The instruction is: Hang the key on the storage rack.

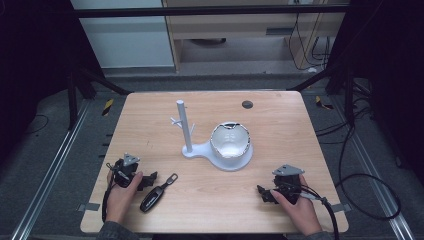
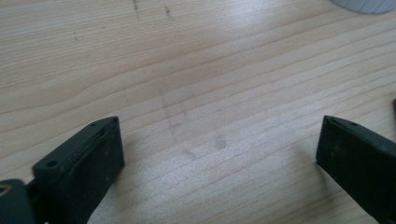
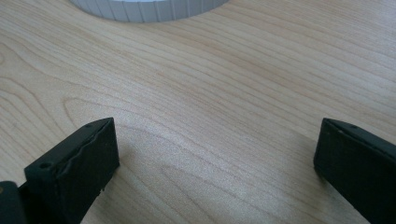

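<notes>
A black car key (image 1: 152, 198) with a strap lies on the wooden table (image 1: 280, 120) near the front left. Just left of it rests my left gripper (image 1: 145, 180), held in a hand, jaws wide apart over bare wood (image 2: 219, 140). At the front right a hand holds my right gripper (image 1: 263, 194), also open, with nothing between its jaws (image 3: 215, 149). In the middle stands a white holder (image 1: 200, 150) with an upright post (image 1: 183, 125) and a round dish base; a white bowl (image 1: 230, 141) sits on that base.
A small dark round hole (image 1: 247, 104) marks the table's far side. Cables (image 1: 360, 200) trail off the right edge. The base's ribbed white rim shows at the top of the right gripper view (image 3: 149, 9) and the left gripper view (image 2: 364, 4).
</notes>
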### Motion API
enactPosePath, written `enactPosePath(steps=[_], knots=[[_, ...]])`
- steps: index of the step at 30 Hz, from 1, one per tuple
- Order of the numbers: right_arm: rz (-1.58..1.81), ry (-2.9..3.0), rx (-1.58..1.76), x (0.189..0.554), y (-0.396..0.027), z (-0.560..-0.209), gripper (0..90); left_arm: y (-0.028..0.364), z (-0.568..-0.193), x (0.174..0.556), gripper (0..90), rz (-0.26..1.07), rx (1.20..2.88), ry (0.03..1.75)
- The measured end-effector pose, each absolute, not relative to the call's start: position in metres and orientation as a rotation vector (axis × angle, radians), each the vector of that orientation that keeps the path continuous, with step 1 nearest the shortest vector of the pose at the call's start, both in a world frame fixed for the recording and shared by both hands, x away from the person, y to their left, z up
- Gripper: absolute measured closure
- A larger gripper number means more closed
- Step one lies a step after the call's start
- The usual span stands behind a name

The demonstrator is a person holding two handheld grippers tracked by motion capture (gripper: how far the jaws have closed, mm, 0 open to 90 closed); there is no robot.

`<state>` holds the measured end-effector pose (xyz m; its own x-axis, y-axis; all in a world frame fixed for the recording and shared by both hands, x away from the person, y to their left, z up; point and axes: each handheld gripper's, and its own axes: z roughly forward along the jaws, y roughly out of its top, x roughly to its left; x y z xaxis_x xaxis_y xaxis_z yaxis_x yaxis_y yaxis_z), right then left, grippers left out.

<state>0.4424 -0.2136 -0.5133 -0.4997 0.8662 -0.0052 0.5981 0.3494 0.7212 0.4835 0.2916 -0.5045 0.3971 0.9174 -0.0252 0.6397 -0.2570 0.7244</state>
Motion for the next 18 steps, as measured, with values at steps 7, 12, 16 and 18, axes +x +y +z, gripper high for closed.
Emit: enactPosePath(steps=[7, 12, 16, 18], knots=[[0.946, 2.229, 1.286, 0.442, -0.214, -0.513, 0.5, 0.292, -0.488, 0.474, 4.8, 0.548, 1.961, 1.300], [0.947, 2.231, 1.282, 0.442, -0.214, -0.513, 0.5, 0.286, -0.467, 0.465, 5.3, 0.579, 1.994, 1.288], [0.946, 2.232, 1.283, 0.442, -0.214, -0.513, 0.5, 0.273, -0.452, 0.463, 5.0, 0.450, 2.025, 1.248], [0.947, 2.232, 1.283, 0.442, -0.214, -0.513, 0.5, 0.267, -0.446, 0.463, 4.5, 0.391, 2.059, 1.236]])
